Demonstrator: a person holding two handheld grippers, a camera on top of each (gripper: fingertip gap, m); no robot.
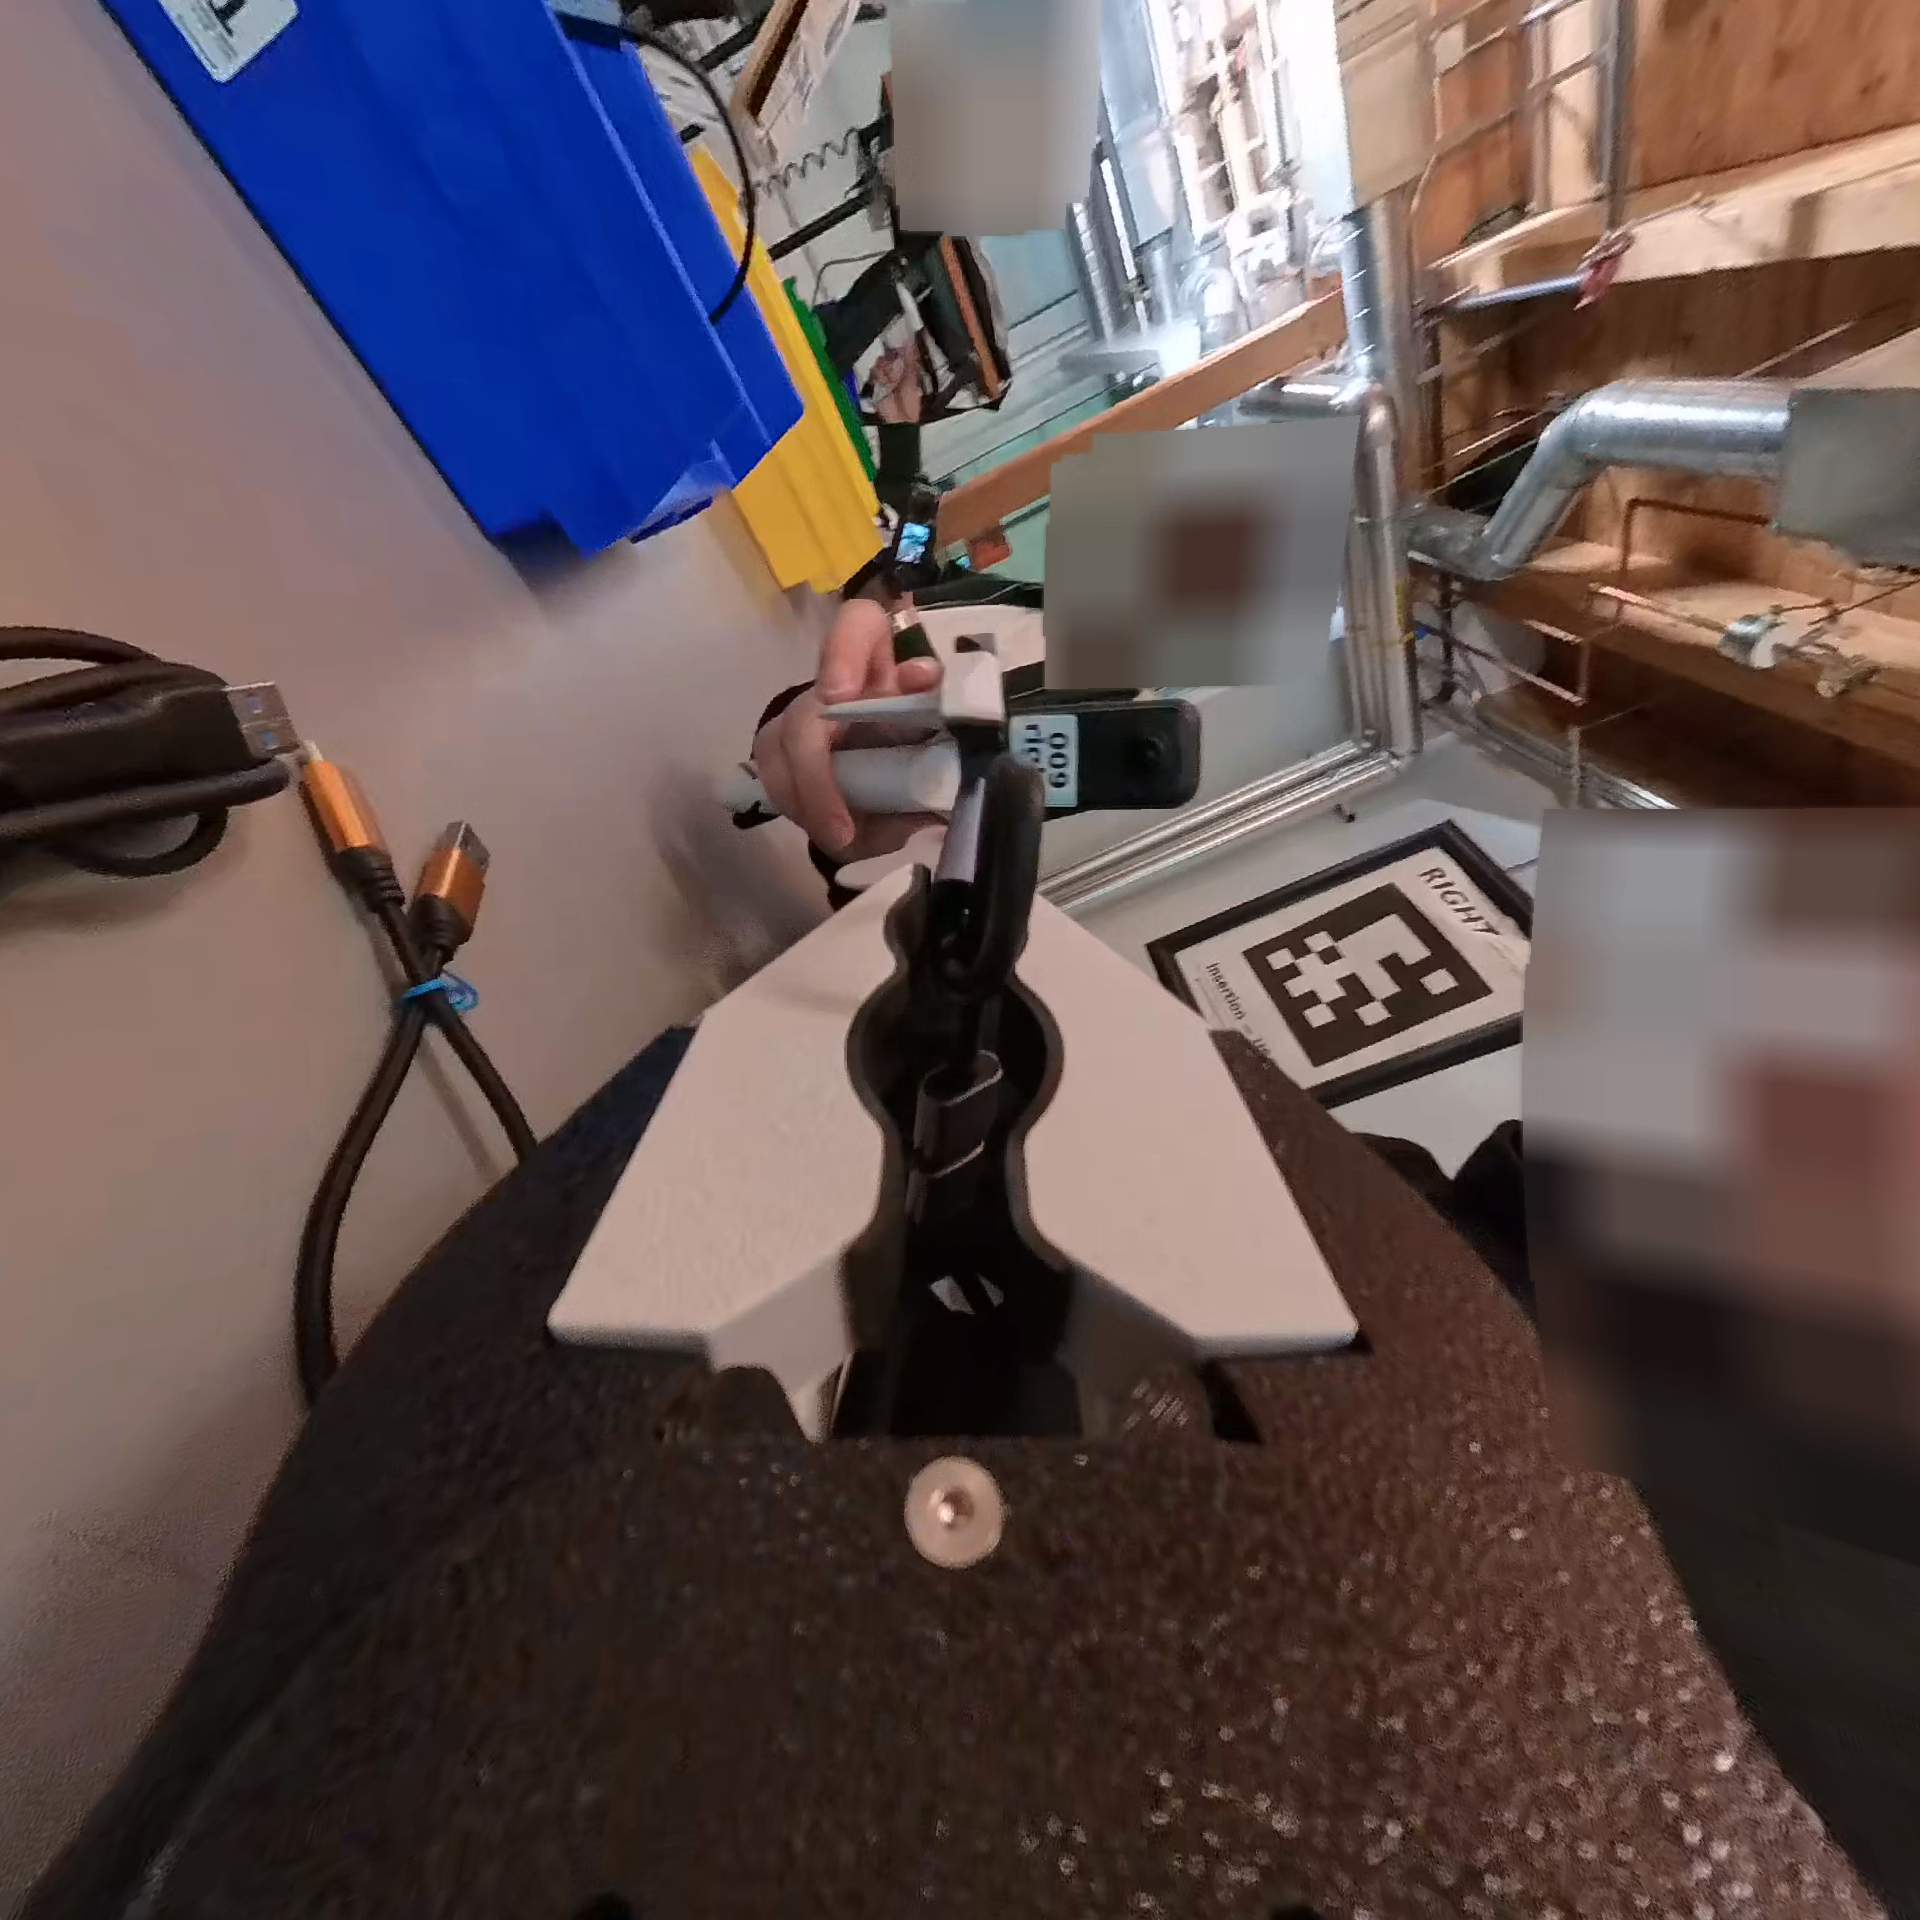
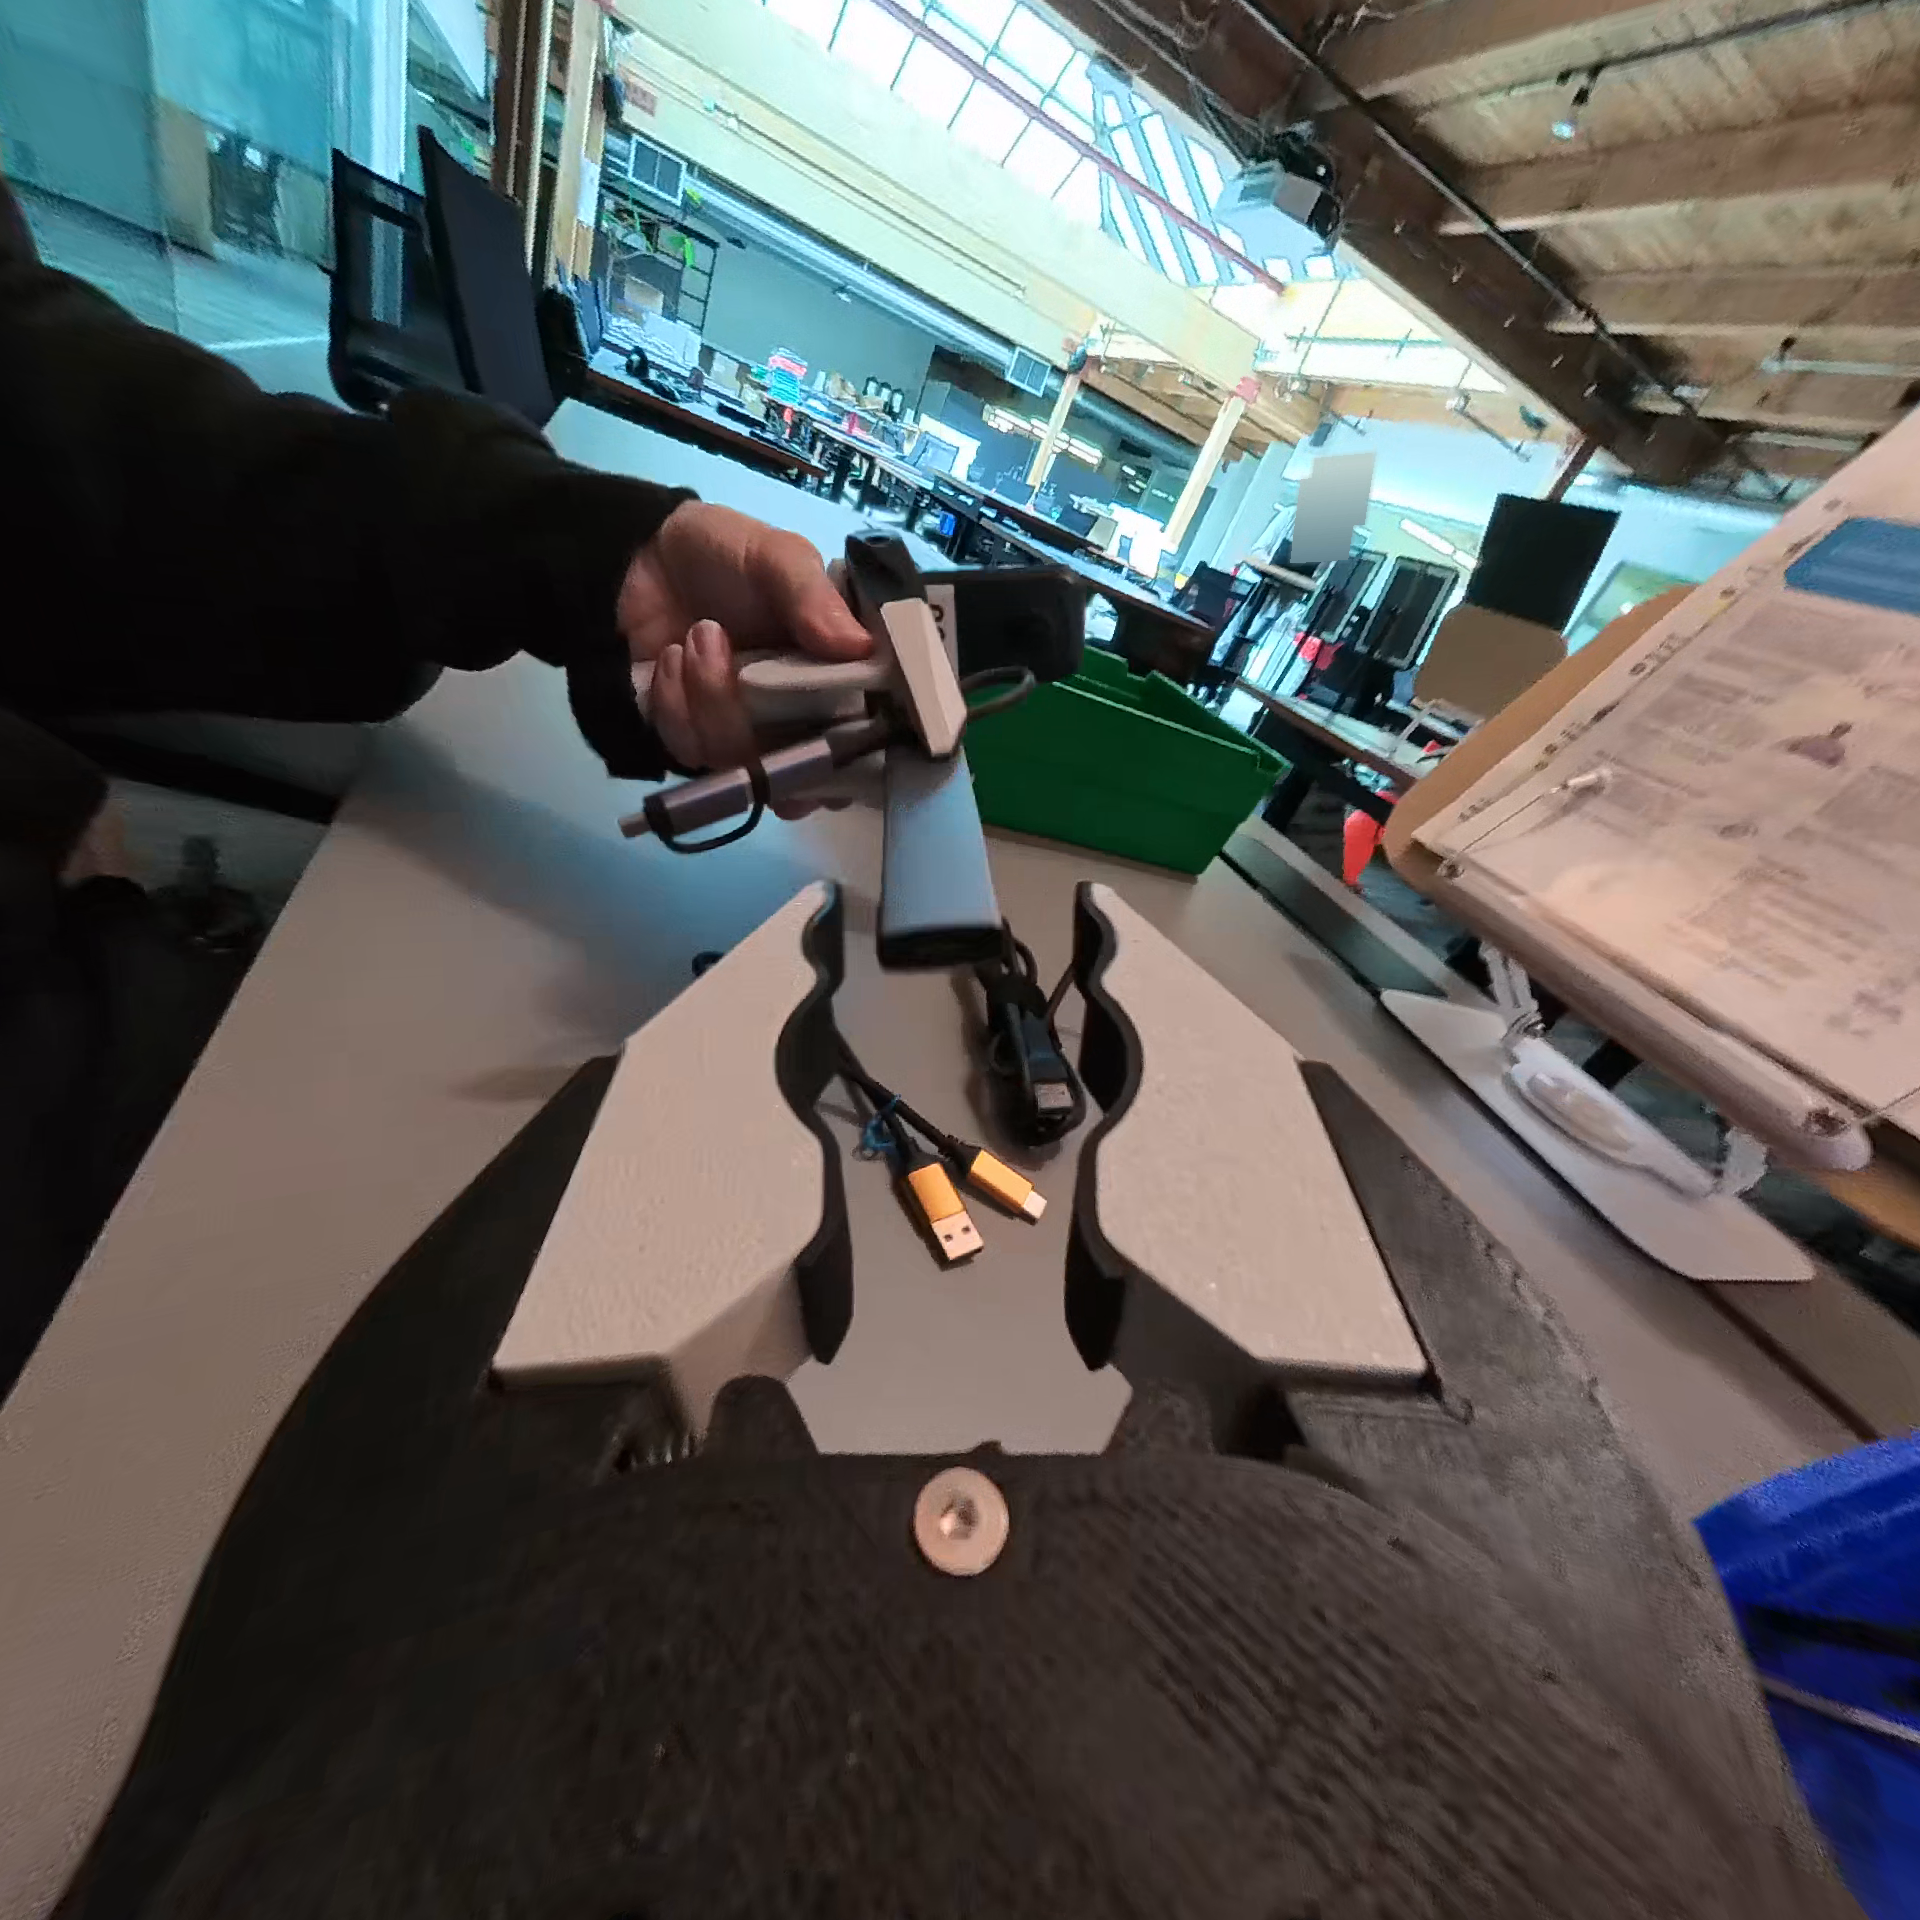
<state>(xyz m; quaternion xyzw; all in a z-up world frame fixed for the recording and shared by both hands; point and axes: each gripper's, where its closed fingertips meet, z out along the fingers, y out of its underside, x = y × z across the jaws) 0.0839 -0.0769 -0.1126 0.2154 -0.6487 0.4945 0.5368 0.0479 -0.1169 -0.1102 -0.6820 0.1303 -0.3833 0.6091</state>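
As seen from the left wrist cam, the left gripper (image 1: 961, 914) has its grey jaws pressed nearly together, pinching a dark cabled piece (image 1: 956, 1122) w/ a black loop sticking out past the tips; what exactly it is can't be told from this angle. On the pale grey worktop (image 1: 208, 520), a black cable w/ two orange metal plugs (image 1: 343, 821) lies just beside a coiled black cable bundle (image 1: 104, 748). A big blue plastic bin (image 1: 468, 260) and a yellow plastic bin (image 1: 810, 468) sit toward the worktop's far edge. Beyond the tips, a hand (image 1: 831, 748) holds the right gripper (image 1: 966, 717), and a black-framed square marker card (image 1: 1351, 977) shows behind. From the right wrist cam, the right gripper (image 2: 956, 904) is spread wide and holds nothing; the orange-plug cable (image 2: 940, 1210) and the black bundle (image 2: 1039, 1070) lie on the worktop (image 2: 416, 987) between its jaws. Ahead, a black-sleeved hand (image 2: 727, 623) holds the left gripper (image 2: 925, 665), clamped on the top end of a slim grey metal hub (image 2: 930, 852), which hangs tilted above the cables, its short lead and plug (image 2: 717, 800) sticking out sideways. A green plastic bin (image 2: 1101, 769) sits near the far edge, and a tilted stand of printed sheets (image 2: 1714, 810) is off the right edge.
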